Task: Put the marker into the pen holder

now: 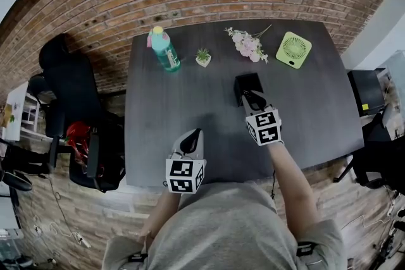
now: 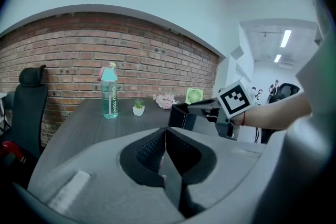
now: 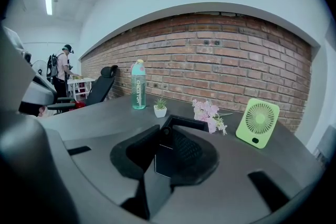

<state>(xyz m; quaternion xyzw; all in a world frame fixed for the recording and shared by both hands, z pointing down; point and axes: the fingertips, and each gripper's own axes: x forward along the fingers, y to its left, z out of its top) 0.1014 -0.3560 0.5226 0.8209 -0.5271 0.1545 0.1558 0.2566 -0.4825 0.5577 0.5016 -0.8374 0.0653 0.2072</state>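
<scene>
1. Right gripper [image 3: 164, 140] is clamped on the black marker [image 3: 163, 157], whose far end sits right at the near rim of the pen holder [image 3: 189, 120], dead ahead.
2. Left gripper [image 2: 165, 136] hovers over the table [image 1: 164, 110], jaws pressed together, nothing between them.

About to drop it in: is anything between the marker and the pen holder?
Nothing visible does. The right gripper holds the marker close up against the open pen holder; the potted plant and flowers stand beyond it.
</scene>
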